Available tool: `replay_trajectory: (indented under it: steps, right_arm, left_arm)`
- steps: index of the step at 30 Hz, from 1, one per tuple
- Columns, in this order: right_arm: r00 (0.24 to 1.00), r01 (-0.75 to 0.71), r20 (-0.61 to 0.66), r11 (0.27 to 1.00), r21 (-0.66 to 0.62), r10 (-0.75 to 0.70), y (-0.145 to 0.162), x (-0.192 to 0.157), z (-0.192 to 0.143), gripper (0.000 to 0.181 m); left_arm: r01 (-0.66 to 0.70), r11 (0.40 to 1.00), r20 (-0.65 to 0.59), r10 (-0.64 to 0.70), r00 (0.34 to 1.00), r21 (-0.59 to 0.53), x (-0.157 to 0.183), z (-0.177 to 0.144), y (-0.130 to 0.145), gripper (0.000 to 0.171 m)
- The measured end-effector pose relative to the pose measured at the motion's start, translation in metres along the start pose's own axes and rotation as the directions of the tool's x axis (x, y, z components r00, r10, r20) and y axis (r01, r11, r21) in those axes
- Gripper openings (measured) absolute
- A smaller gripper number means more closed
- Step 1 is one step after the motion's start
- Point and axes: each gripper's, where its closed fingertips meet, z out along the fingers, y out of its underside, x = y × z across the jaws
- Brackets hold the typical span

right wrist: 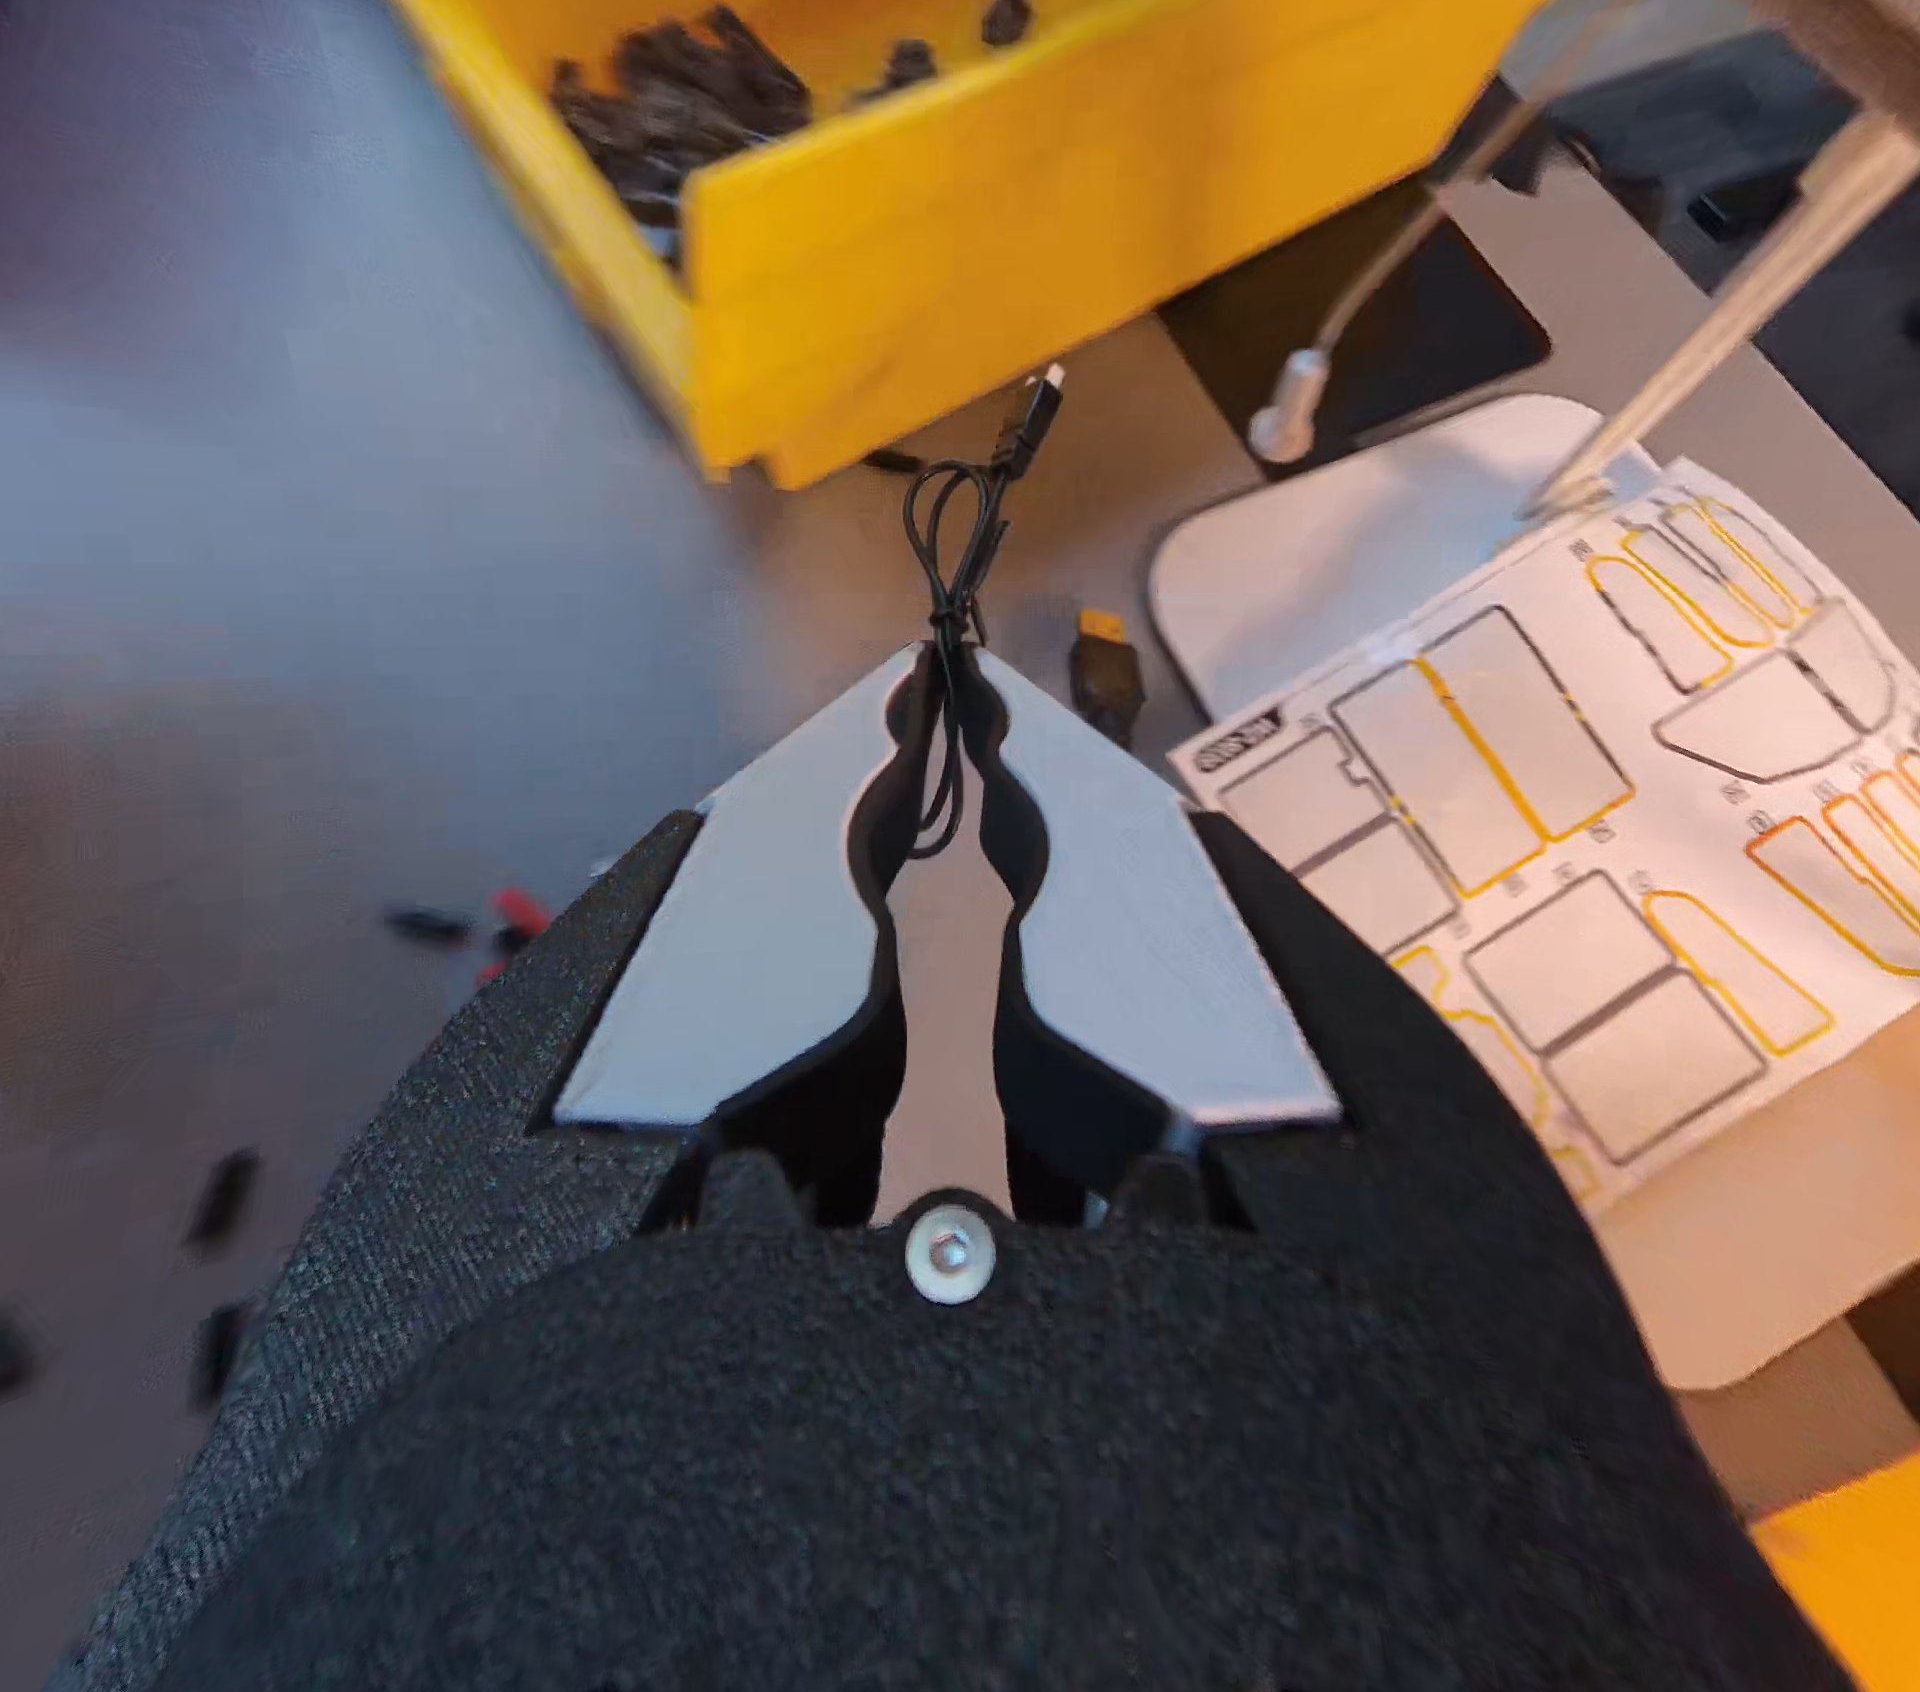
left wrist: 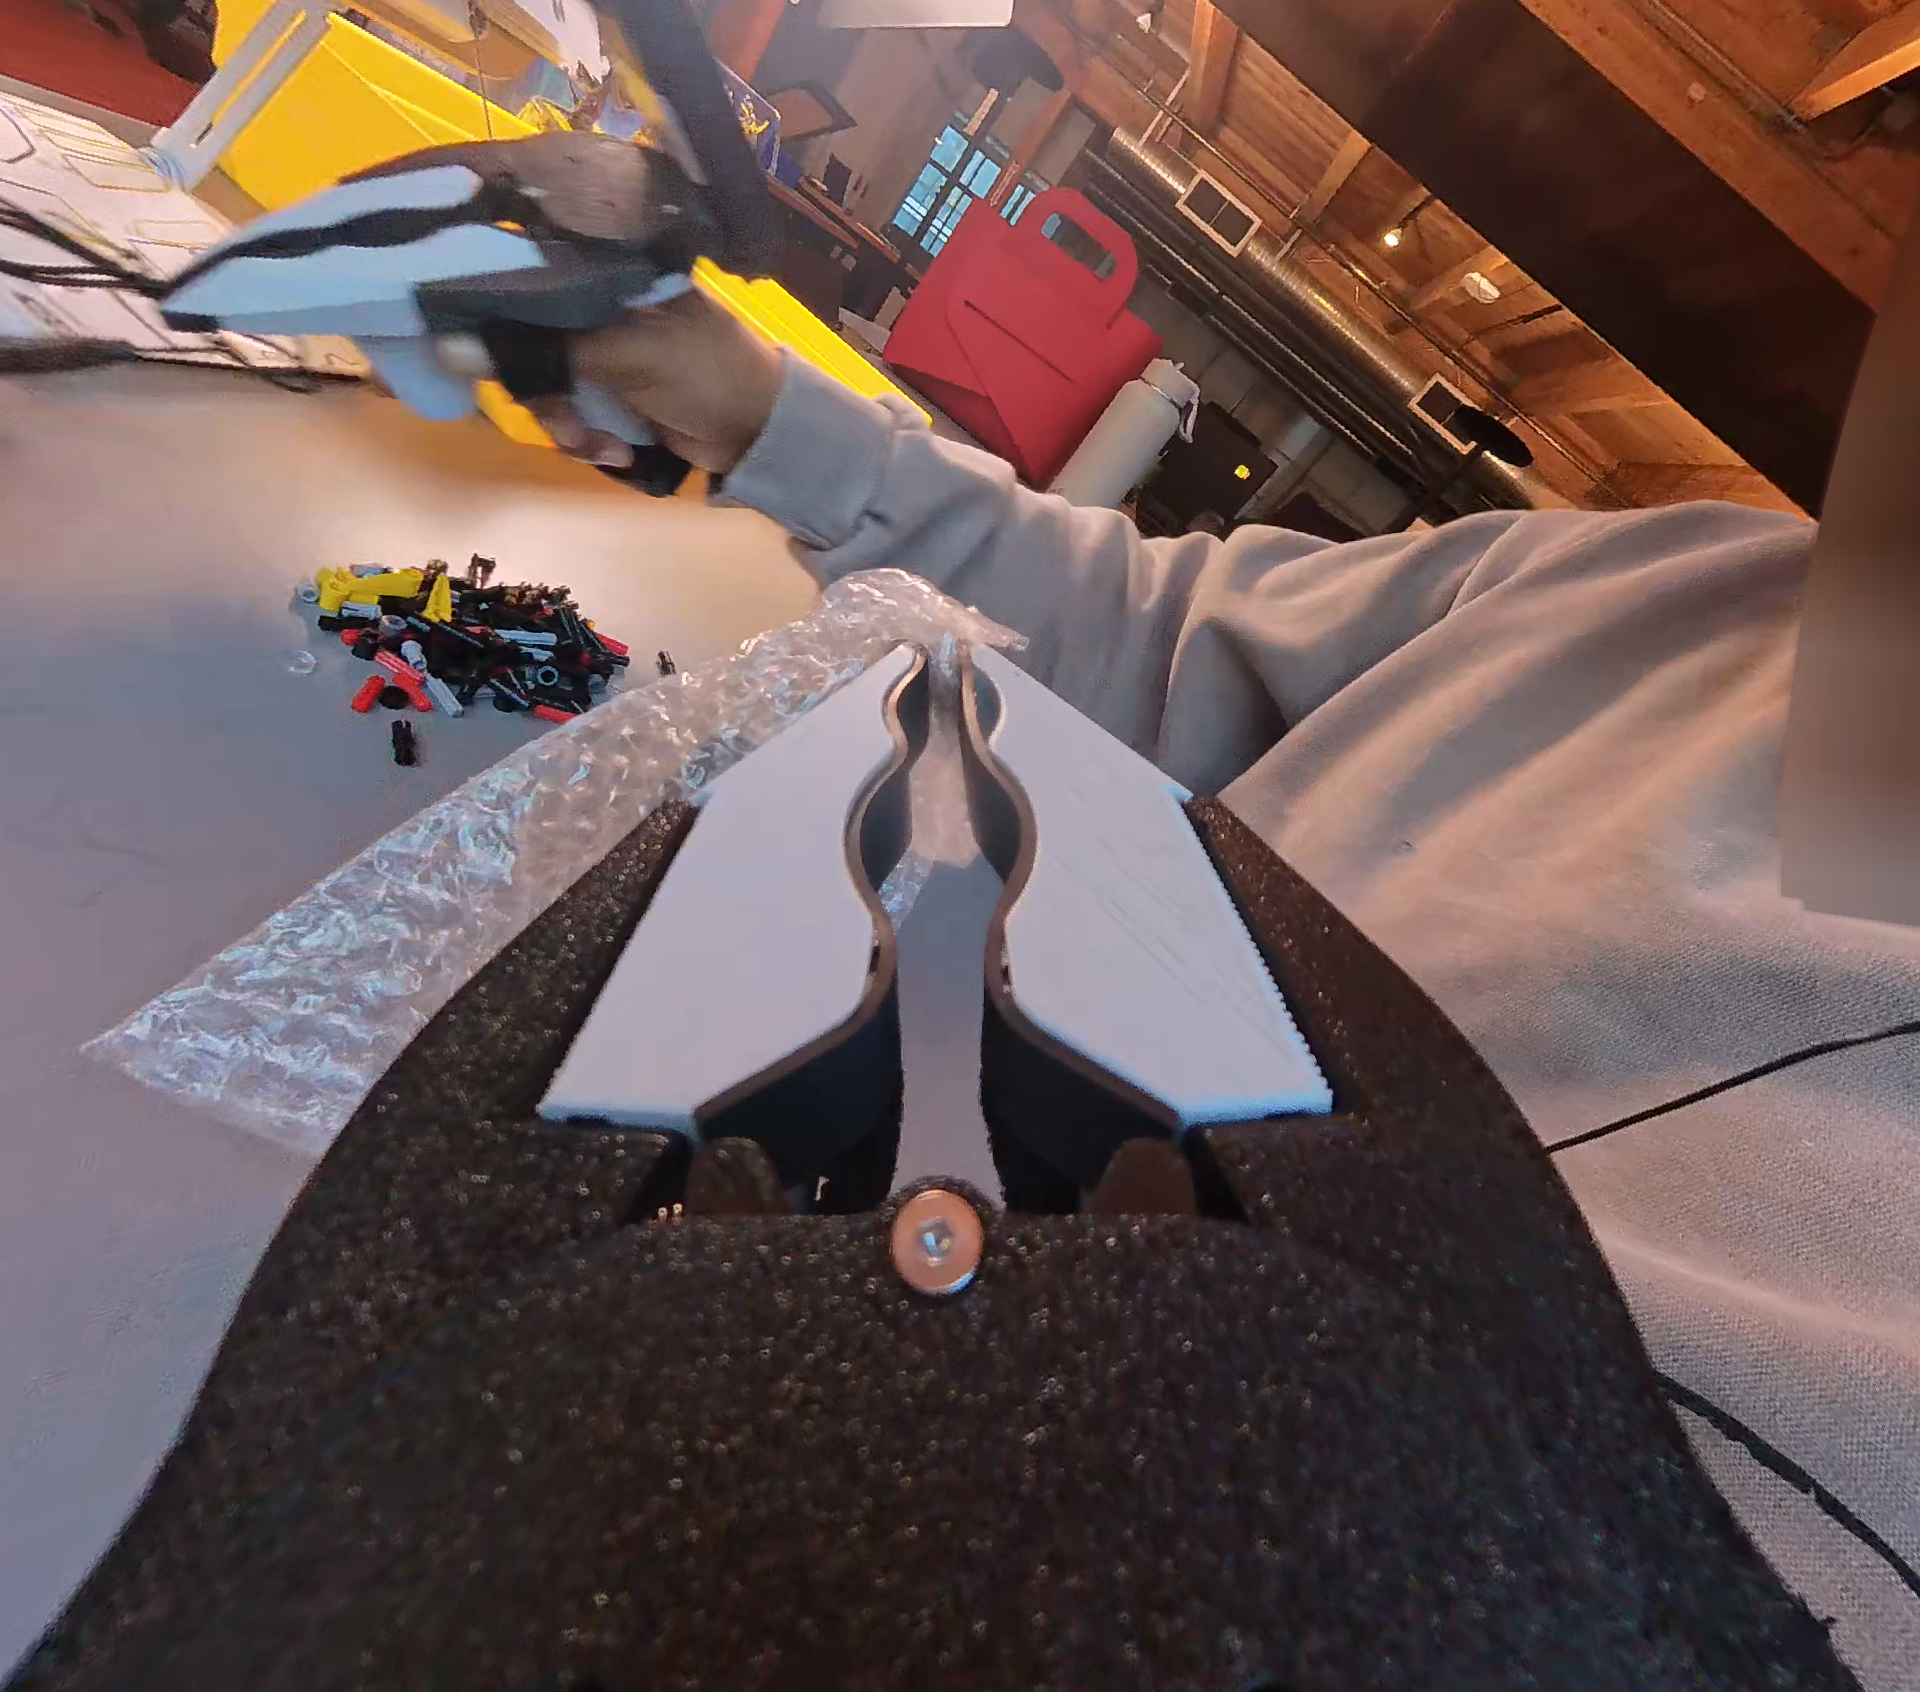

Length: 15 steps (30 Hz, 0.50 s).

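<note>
My left gripper (left wrist: 943,655) is shut on a corner of a clear bubble-wrap bag (left wrist: 499,853), which hangs down to the left over the grey table (left wrist: 156,811). My right gripper (right wrist: 948,655) is shut on a thin black coiled cable (right wrist: 961,541), whose plug (right wrist: 1034,416) points toward a yellow bin (right wrist: 935,188). The right gripper also shows in the left wrist view (left wrist: 187,297), held by a hand in a grey sleeve, with black cable trailing from its tips.
A pile of small black, red, yellow and grey parts (left wrist: 468,645) lies on the table. A sticker sheet (right wrist: 1621,811) lies at right on a white stand base (right wrist: 1309,562). A black plug with a yellow tip (right wrist: 1107,676) lies beside my right fingers. The yellow bin holds dark parts (right wrist: 675,94). About 30 centimetres separates my left fingertips from my right.
</note>
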Motion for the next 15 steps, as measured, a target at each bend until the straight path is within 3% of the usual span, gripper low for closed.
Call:
replay_trajectory:
  steps: [5, 10, 13, 15]
  right_arm:
    - [0.94, -0.056, 0.34, 0.968, 0.243, -0.031, -0.048, -0.113, -0.105, 0.002]
    - [0.745, -0.232, 0.661, 0.895, 0.38, -0.087, -0.096, -0.208, -0.208, 0.003]
    - [0.65, -0.319, 0.756, 0.874, 0.366, -0.079, -0.098, -0.234, -0.228, 0.002]
    - [0.655, -0.33, 0.754, 0.881, 0.34, -0.045, -0.083, -0.238, -0.216, 0.002]
  left_arm:
    - [0.052, 0.999, -0.043, -0.052, 0.998, -0.011, 0.002, 0.007, 0.0, 0.002]
    - [0.191, 0.981, -0.182, -0.184, 0.966, 0.018, 0.013, 0.019, -0.003, 0.002]
    - [0.239, 0.971, -0.265, -0.223, 0.938, 0.03, 0.024, 0.022, -0.006, 0.002]
    - [0.275, 0.961, -0.3, -0.254, 0.919, 0.03, 0.026, 0.021, -0.006, 0.002]
